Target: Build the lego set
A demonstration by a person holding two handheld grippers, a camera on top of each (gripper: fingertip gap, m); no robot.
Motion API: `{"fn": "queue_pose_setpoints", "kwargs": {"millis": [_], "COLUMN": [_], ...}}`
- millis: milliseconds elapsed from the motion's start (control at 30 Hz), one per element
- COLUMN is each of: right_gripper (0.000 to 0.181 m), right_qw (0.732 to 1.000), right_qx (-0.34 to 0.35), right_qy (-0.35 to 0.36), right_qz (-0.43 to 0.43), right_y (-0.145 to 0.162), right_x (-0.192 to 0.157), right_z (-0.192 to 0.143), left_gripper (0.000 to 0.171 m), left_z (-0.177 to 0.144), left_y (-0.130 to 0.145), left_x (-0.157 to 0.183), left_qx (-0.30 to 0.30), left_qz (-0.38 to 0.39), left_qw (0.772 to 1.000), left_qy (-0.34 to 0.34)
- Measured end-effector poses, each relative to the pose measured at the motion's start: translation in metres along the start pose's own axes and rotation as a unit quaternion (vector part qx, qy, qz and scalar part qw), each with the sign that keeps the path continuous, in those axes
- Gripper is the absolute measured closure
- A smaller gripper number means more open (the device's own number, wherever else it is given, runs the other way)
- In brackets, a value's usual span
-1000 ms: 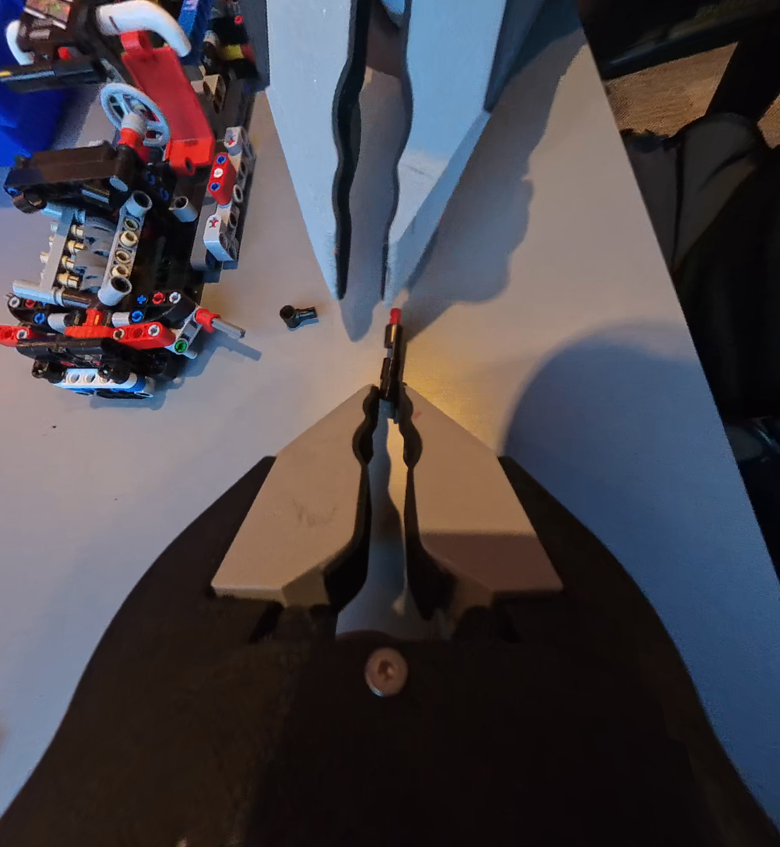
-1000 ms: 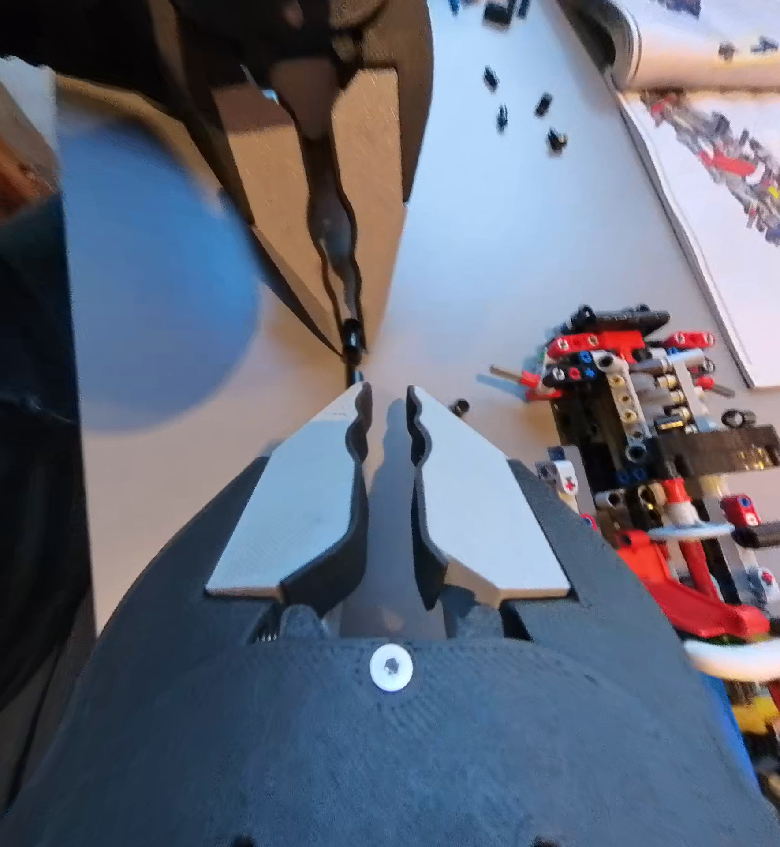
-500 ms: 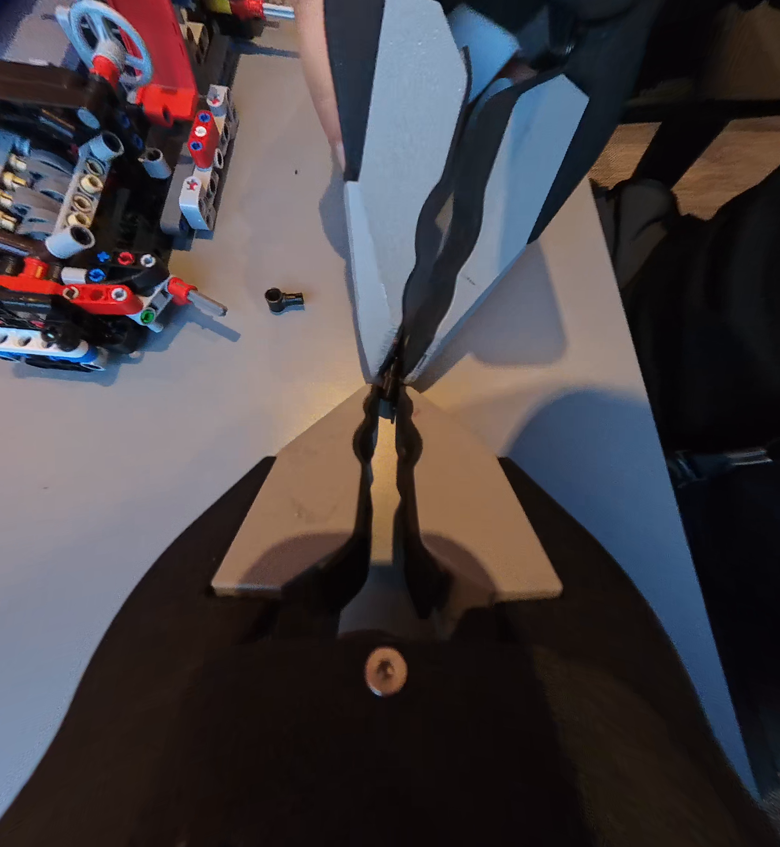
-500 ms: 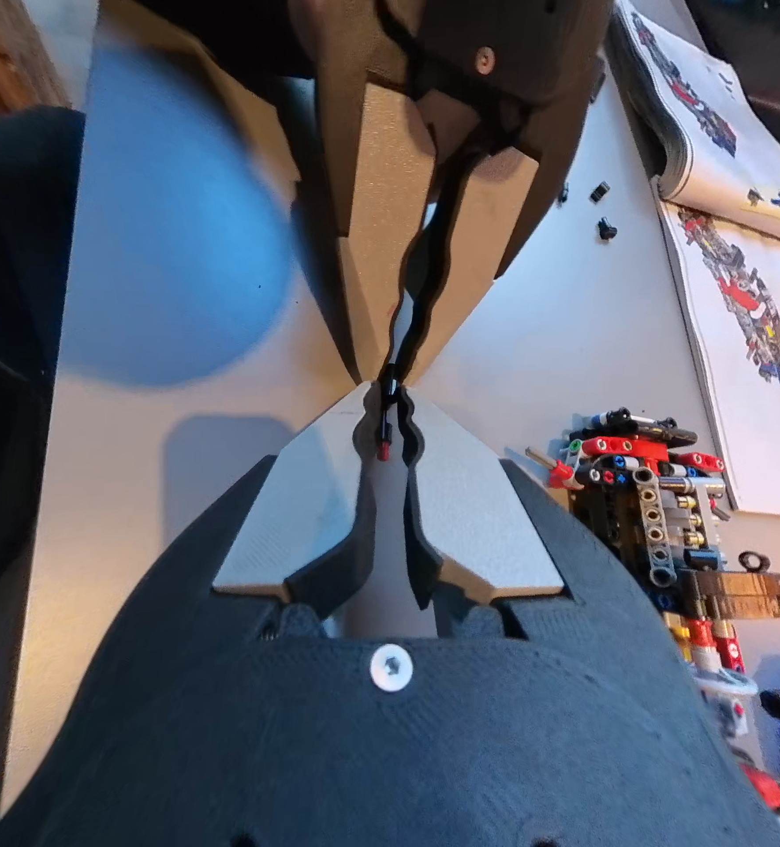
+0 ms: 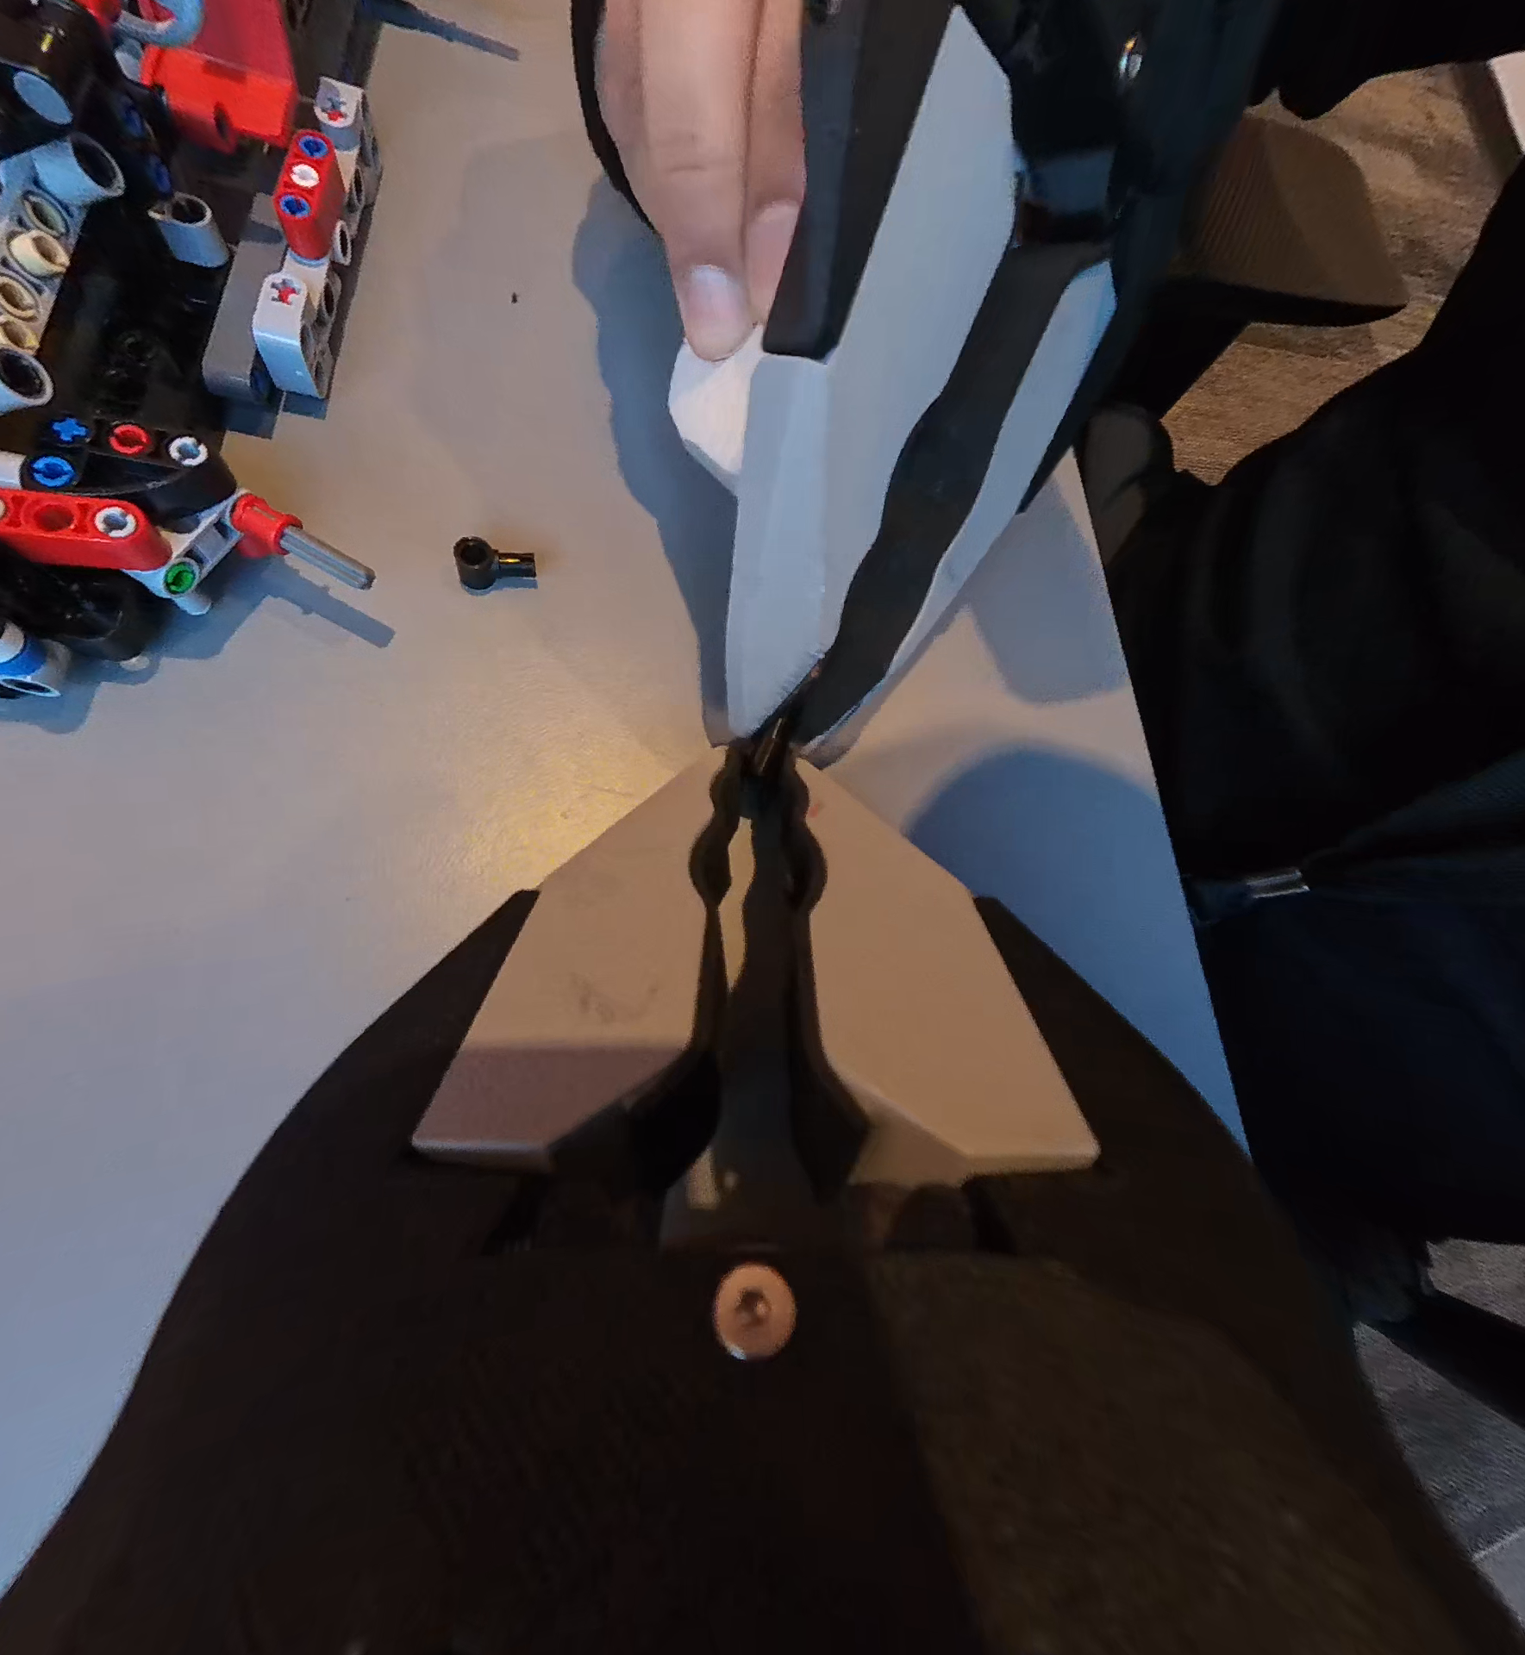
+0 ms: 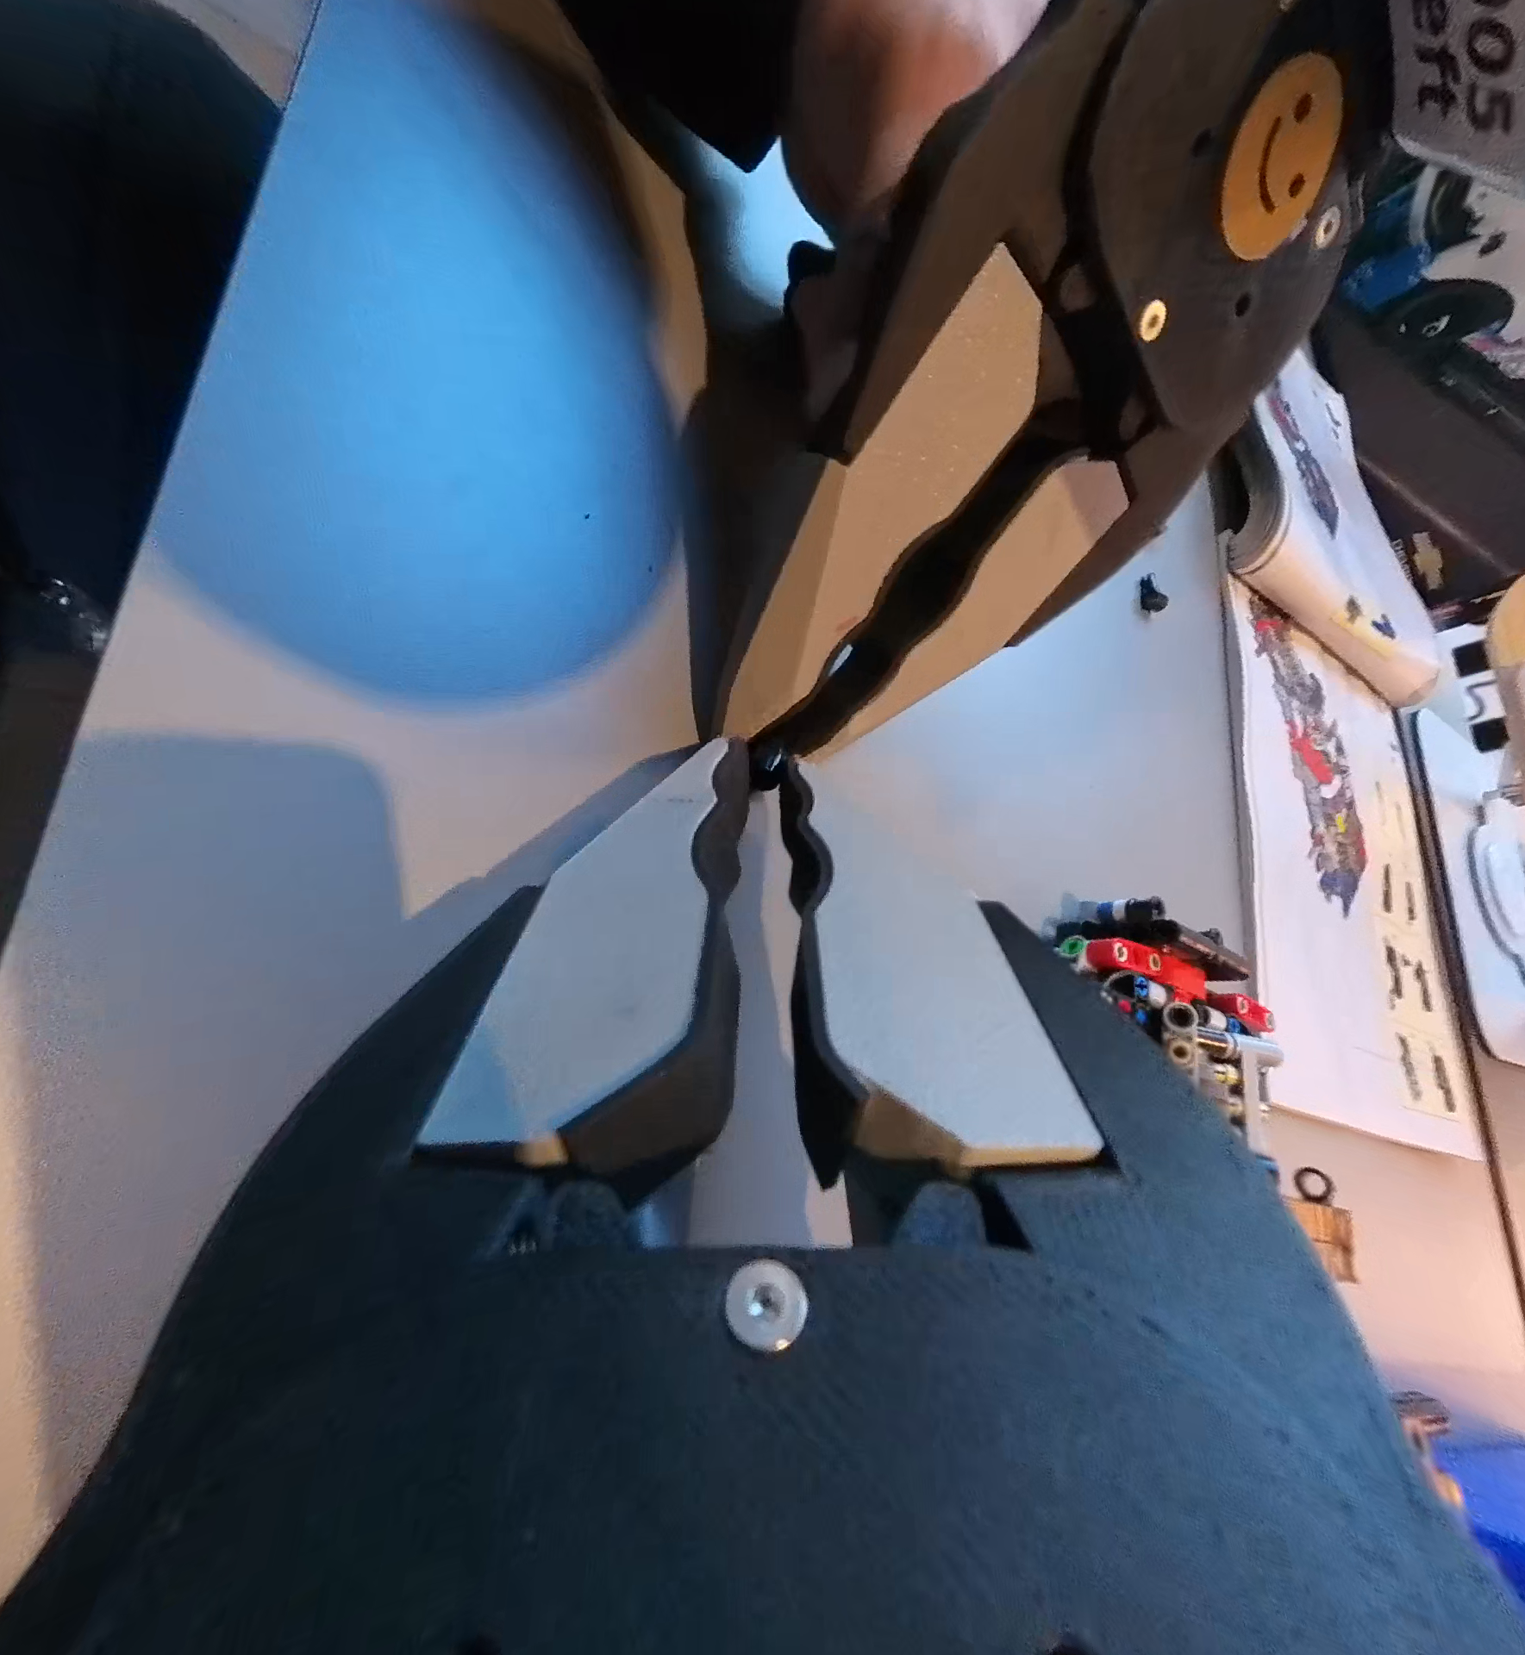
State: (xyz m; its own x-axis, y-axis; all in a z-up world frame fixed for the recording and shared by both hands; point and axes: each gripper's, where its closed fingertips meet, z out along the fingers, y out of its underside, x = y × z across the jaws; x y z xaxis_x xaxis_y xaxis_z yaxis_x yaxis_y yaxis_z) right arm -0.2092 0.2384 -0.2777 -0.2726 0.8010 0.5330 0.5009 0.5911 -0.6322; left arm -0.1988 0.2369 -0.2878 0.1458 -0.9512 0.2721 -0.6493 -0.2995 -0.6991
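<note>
Small black pin (image 5: 760,752) pinched between both tips, part-built model (image 5: 105,331) on table

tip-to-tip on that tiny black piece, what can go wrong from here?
1. Both grippers, left and right, pinch the small black piece only at the very fingertips, so it may pop out.
2. The pinch is above the table near its edge, so a dropped piece might roll off.
3. The tips nearly touch; any twist could knock them together.

Grey table (image 5: 203,896): lego model (image 5: 96,358), loose black connector (image 5: 490,564).
</note>
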Motion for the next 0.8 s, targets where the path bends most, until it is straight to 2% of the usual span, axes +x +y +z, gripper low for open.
{"fn": "queue_pose_setpoints", "kwargs": {"millis": [133, 200, 300, 400, 567, 800], "right_gripper": [0.177, 0.177, 0.177, 0.177, 0.177, 0.177], "right_qw": [0.999, 1.000, 0.994, 0.996, 0.997, 0.995], "right_qx": [-0.008, 0.009, 0.027, 0.027, 0.029, 0.029], "right_qy": [0.015, -0.002, -0.051, -0.041, -0.040, -0.055], "right_qz": [-0.029, 0.026, 0.094, 0.068, 0.067, 0.081], "right_y": [0.000, 0.001, 0.001, 0.002, 0.003, 0.004], "right_x": [0.000, 0.002, 0.002, 0.002, 0.003, 0.002], "right_z": [0.000, 0.000, -0.002, -0.001, -0.003, -0.003], "left_gripper": [0.168, 0.167, 0.166, 0.166, 0.165, 0.168], "left_z": [0.000, 0.000, -0.001, -0.002, -0.013, -0.007], "left_y": [0.000, -0.001, -0.004, -0.002, -0.011, -0.011], "left_x": [0.001, -0.002, -0.002, -0.003, -0.002, -0.001], "left_qx": [0.000, 0.005, 0.011, 0.008, 0.053, 0.039], "left_qz": [-0.009, -0.013, 0.059, 0.076, 0.059, 0.075], "left_qw": [1.000, 1.000, 0.997, 0.995, 0.996, 0.994], "left_qy": [0.009, 0.000, -0.053, -0.066, -0.050, -0.066]}}
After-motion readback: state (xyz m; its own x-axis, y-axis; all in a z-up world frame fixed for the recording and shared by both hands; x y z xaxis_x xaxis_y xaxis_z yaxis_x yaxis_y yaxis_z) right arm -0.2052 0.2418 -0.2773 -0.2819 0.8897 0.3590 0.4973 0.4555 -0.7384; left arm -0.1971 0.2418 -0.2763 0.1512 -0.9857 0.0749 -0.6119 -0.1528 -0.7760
